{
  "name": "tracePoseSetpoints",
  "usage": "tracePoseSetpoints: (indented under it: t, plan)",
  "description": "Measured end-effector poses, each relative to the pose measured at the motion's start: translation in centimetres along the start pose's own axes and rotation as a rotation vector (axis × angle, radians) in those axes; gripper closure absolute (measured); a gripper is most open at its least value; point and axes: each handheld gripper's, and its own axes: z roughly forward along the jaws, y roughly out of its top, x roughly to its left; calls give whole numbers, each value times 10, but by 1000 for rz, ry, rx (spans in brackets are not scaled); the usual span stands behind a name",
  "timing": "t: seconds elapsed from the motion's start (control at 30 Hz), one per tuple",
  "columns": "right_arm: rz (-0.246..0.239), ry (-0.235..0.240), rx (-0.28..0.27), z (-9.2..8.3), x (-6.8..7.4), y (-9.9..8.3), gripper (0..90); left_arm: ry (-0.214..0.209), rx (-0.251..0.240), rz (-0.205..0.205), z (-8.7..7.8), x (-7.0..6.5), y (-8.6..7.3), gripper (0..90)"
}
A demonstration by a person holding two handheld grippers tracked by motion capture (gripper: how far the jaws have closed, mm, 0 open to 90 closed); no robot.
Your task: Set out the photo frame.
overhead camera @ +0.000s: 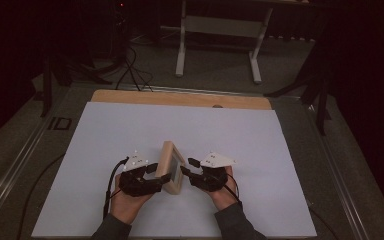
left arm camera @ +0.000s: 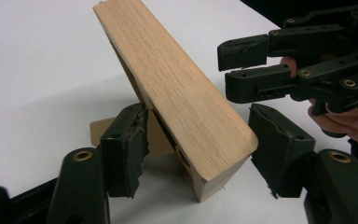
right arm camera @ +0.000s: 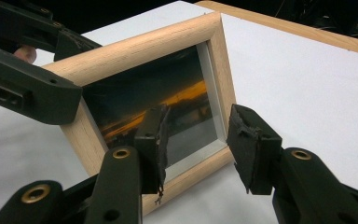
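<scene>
Wooden picture frame (overhead camera: 171,166) stands upright on its lower edge, near the middle of the white table top (overhead camera: 105,140), a little toward my near side. It leans back on a small prop at its rear (left arm camera: 103,131), seen in the left gripper view. Its glazed face, with a dark picture streaked orange (right arm camera: 158,100), turns to my right; its plain back turns to my left. One end points away from me, the other toward me. My left gripper (left arm camera: 193,149) sits just left of the frame's near end. Its jaws straddle that end, one pad (left arm camera: 129,140) close against the back by the prop, the other pad (left arm camera: 275,140) standing off the front side with a visible gap. I read the jaws as wide and not clamped; nothing is gripped. My right gripper (right arm camera: 198,140) sits just right of the frame, pointing at its face. Its jaws are parted about midway, both pads in front of the lower rail and the near corner of the frame, without pinching it; whether one pad brushes the glass I cannot tell. Both hands rest low on the table top, each gripper's cable trailing back toward me. Beyond the far edge of the white top runs a bare strip of wood (overhead camera: 180,99), then dark floor with a pale desk base (overhead camera: 220,45).
</scene>
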Motion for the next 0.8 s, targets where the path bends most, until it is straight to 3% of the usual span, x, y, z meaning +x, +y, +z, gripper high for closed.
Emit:
tracePoseSetpoints:
  t: [0.8]
  plan:
    - [0, -2, -5, -2, -1, 1, 561, -23, 11, -18, 0, 1, 0, 464]
